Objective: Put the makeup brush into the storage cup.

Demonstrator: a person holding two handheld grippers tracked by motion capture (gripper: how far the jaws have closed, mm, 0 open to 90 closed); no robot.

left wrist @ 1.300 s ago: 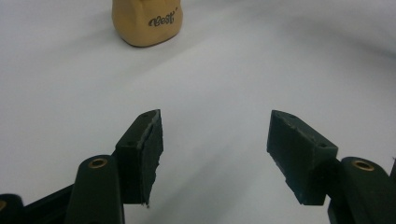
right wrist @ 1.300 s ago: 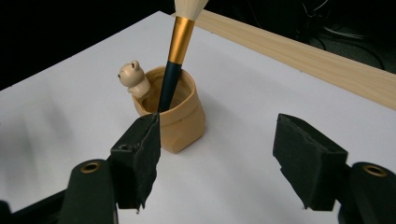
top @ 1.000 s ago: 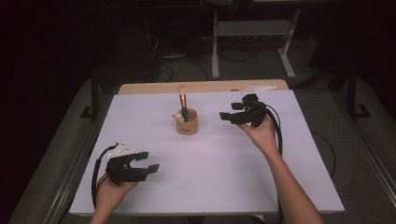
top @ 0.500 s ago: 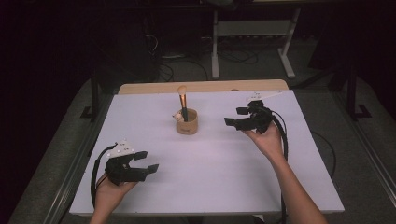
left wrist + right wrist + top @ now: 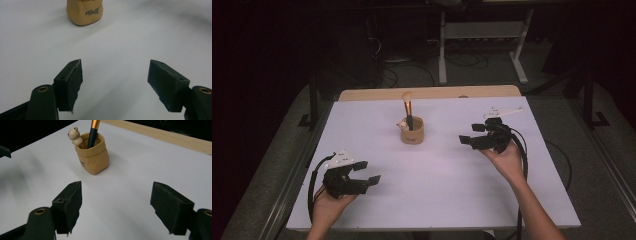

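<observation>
Brush stands upright in the tan cup mid-table, well apart from both our claws. Our left claw and right claw gape wide, holding nothing. We judge it light, stiff and top-heavy; its slim handle above the cup's rim looks the best grip.

Both grippers were black, the left gripper and the right gripper each topped by a pale three-cornered plate and trailing a black cable. Their jaws carried thick, dark, rough-edged pads (brass-coloured eyelets at the joints), and the person's forearms were bare
</observation>
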